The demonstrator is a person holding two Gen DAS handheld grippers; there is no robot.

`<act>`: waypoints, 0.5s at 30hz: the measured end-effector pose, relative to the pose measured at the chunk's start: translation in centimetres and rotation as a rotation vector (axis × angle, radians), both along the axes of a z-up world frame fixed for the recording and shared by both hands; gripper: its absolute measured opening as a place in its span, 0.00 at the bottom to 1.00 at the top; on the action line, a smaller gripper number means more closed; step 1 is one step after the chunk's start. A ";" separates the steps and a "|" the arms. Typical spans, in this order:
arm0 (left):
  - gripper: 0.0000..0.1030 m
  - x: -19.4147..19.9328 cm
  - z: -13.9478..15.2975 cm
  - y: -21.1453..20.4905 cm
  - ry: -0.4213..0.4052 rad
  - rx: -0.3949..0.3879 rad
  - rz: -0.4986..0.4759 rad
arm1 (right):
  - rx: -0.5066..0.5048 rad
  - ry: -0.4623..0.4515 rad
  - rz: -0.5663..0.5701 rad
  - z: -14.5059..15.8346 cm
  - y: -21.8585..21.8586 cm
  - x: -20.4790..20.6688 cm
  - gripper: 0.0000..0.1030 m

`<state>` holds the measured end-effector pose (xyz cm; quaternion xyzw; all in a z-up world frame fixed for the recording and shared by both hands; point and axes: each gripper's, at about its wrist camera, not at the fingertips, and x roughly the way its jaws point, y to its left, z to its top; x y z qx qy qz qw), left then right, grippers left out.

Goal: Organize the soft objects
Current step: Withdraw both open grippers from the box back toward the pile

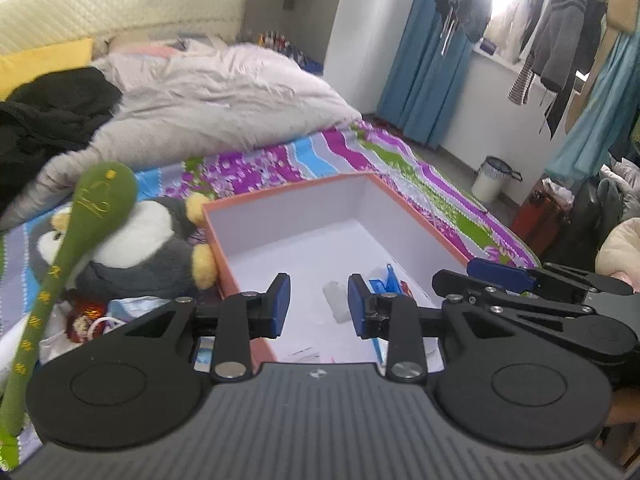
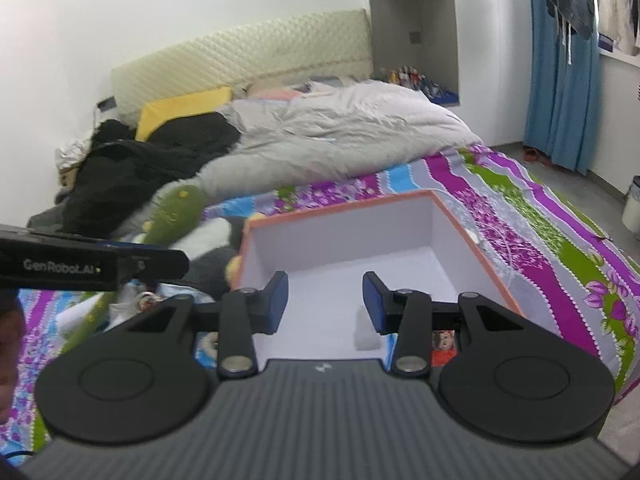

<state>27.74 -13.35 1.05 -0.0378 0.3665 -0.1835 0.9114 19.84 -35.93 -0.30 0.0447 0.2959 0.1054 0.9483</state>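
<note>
An orange box with a white inside point(image 1: 304, 208) point(image 2: 344, 216) lies open on the bed; small white and blue bits point(image 1: 384, 282) lie on its floor. A grey and white penguin plush point(image 1: 140, 244) lies just left of the box. A green spoon-shaped plush point(image 1: 96, 208) point(image 2: 176, 212) leans across the penguin. My left gripper point(image 1: 318, 304) is open and empty over the box's near edge. My right gripper point(image 2: 325, 300) is open and empty above the box's near part; it also shows at the right in the left wrist view point(image 1: 500, 276).
A rumpled white duvet point(image 1: 224, 96), black clothes point(image 1: 48, 120) and a yellow pillow point(image 2: 184, 112) lie behind on the striped floral sheet point(image 2: 540, 216). Small packets point(image 1: 92, 316) lie left of the box. Blue curtains, hanging clothes and a bin point(image 1: 492, 178) are at the right.
</note>
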 end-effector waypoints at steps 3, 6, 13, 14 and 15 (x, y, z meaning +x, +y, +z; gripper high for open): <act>0.35 -2.1 0.7 1.4 -0.035 0.000 0.020 | 0.003 -0.025 -0.004 0.4 0.8 -1.4 0.43; 0.35 -3.6 1.1 2.8 -0.049 -0.017 0.035 | 0.010 -0.035 0.005 0.7 1.7 -2.7 0.43; 0.35 -6.8 1.7 5.7 -0.085 -0.028 0.077 | 0.084 -0.036 0.020 0.9 3.1 -5.0 0.43; 0.35 -7.4 1.8 6.0 -0.086 -0.035 0.084 | 0.094 -0.034 0.022 0.9 3.3 -5.2 0.43; 0.35 -7.8 1.7 6.4 -0.083 -0.046 0.088 | 0.091 -0.036 0.025 0.9 3.6 -5.5 0.43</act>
